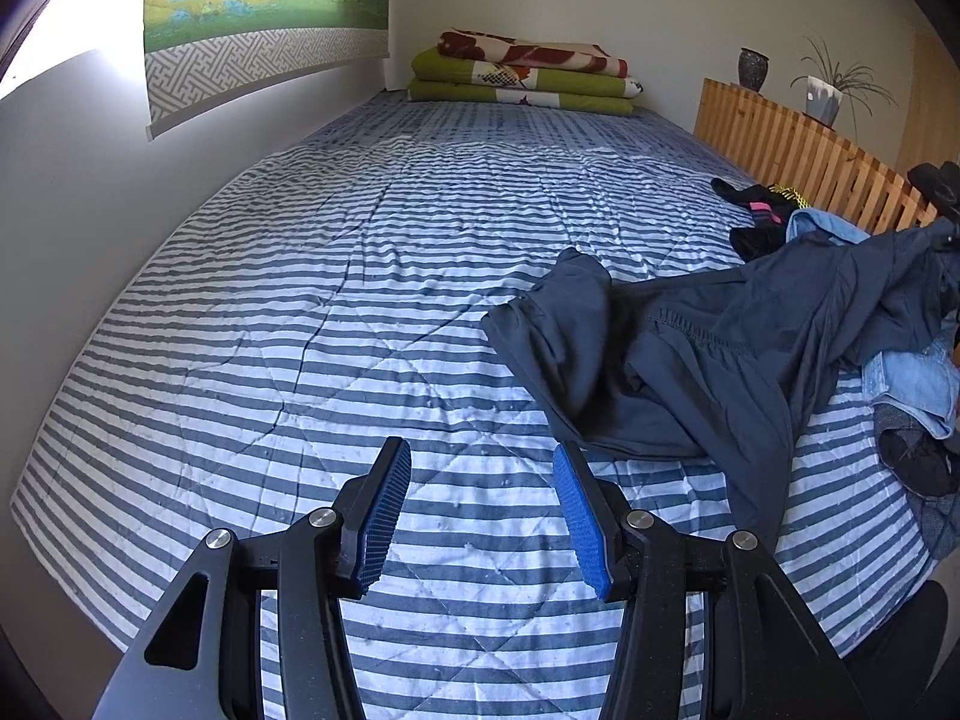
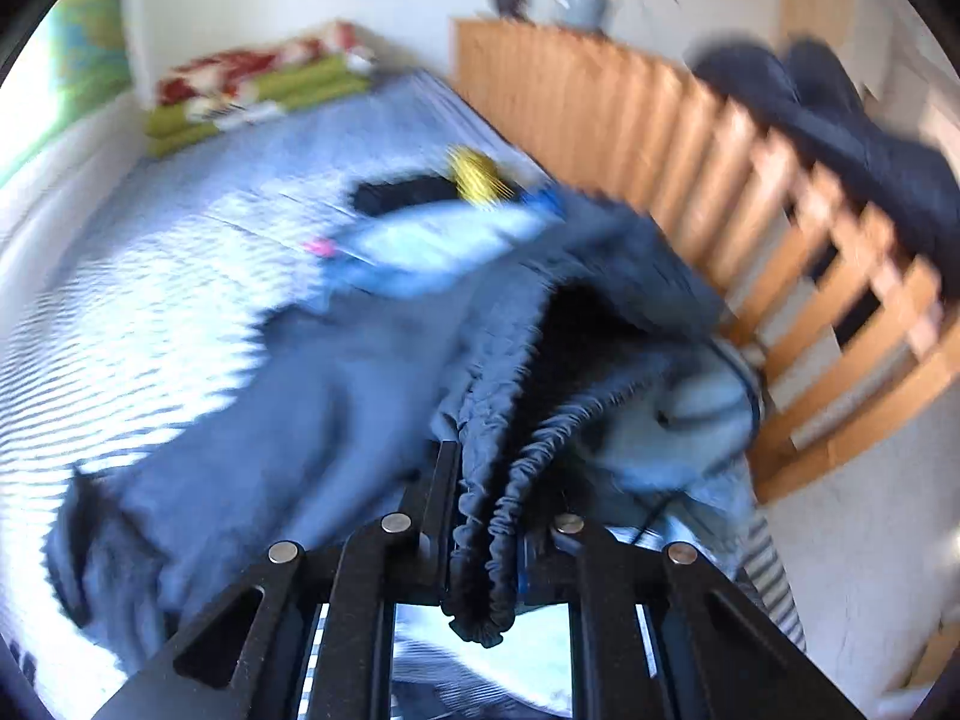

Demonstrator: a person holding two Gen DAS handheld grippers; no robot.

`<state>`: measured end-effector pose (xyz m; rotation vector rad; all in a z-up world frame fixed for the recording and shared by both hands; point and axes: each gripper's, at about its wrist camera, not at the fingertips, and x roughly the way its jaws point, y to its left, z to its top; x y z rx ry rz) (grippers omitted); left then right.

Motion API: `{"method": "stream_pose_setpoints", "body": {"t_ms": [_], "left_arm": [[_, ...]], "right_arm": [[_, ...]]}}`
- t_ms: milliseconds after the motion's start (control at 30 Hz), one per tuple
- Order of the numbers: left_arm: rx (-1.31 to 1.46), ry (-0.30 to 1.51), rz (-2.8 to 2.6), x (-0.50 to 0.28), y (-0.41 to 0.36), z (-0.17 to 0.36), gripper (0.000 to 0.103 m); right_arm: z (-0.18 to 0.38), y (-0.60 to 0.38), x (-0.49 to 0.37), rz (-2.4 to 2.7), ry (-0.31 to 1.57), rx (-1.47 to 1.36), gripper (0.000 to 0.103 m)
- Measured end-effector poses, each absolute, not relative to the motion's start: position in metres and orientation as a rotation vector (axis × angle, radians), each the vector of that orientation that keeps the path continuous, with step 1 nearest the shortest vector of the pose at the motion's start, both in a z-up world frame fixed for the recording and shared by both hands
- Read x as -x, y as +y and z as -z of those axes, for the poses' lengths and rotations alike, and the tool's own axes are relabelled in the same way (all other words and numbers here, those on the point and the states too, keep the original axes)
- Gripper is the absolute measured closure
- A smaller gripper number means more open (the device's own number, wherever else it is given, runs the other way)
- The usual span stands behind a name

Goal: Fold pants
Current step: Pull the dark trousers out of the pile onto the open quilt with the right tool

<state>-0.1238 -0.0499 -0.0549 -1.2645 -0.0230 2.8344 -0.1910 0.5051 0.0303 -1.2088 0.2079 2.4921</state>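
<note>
Dark grey-blue pants (image 1: 708, 354) lie rumpled on the right side of the striped bed, one part lifted toward the right edge of the left wrist view. My left gripper (image 1: 483, 510) hovers open over the bare quilt, left of the pants, with nothing between its blue pads. In the blurred right wrist view my right gripper (image 2: 486, 516) is shut on the pants' gathered elastic waistband (image 2: 486, 534), which bunches between the jaws. The rest of the pants (image 2: 288, 420) trails away to the left across the bed.
A striped quilt (image 1: 360, 300) covers the bed. Folded blankets (image 1: 522, 75) sit at its far end. A pile of other clothes (image 1: 912, 384), denim among them, lies at the right edge by a wooden slatted rail (image 1: 798, 156). A dark garment (image 2: 852, 132) hangs over that rail.
</note>
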Motion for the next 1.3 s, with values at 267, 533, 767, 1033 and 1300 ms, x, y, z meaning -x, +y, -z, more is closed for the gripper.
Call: {"method": "stream_pose_setpoints", "body": {"t_ms": [267, 533, 767, 1033, 1300], "left_arm": [[1.242, -0.116, -2.893, 0.104, -0.092, 0.044, 0.05], [1.27, -0.166, -2.947, 0.086, -0.142, 0.046, 0.05], [1.286, -0.175, -2.887, 0.096, -0.135, 0.06, 0.05], [1.307, 0.07, -2.739, 0.114, -0.072, 0.084, 0.05], [1.382, 0.171, -2.72, 0.133, -0.054, 0.104, 0.049]], "right_arm": [[-0.065, 0.292, 0.2, -2.984, -0.096, 1.398, 0.091], [-0.002, 0.161, 0.193, -3.04, -0.331, 1.999, 0.074], [-0.002, 0.246, 0.181, -2.976, 0.172, 1.914, 0.049], [0.065, 0.294, 0.178, -2.71, 0.212, 1.943, 0.049], [0.095, 0.303, 0.202, -2.697, 0.372, 1.909, 0.046]]}}
